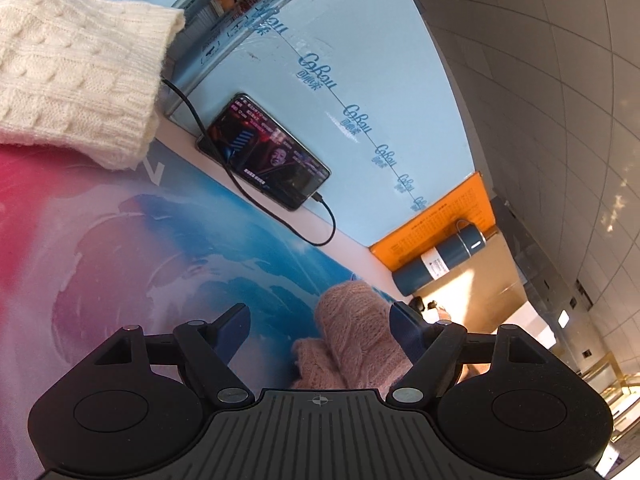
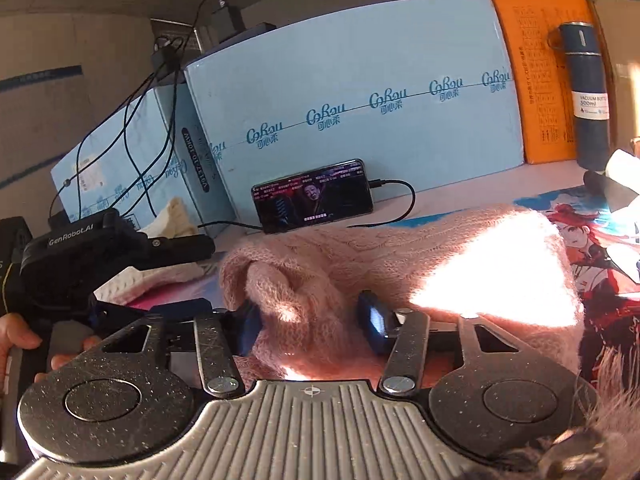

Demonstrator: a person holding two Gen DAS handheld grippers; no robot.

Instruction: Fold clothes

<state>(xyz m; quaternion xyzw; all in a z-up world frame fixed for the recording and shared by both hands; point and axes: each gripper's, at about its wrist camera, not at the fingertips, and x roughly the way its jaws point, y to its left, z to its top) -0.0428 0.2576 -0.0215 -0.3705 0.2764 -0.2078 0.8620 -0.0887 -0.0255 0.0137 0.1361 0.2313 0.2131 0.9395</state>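
Note:
A fluffy pink knit sweater lies bunched on the printed mat, partly in bright sunlight. My right gripper is shut on a raised fold of it, with both blue pads pressed into the wool. My left gripper stands open over the mat. An end of the pink sweater lies between its fingers against the right one, and the left finger is clear of it. A cream cable-knit piece with a ribbed cuff fills the upper left of the left wrist view.
A phone playing video leans against light blue boxes, with its charging cable running across the table. An orange box and a dark blue vacuum bottle stand at the right. A hand holds the other tool's black housing.

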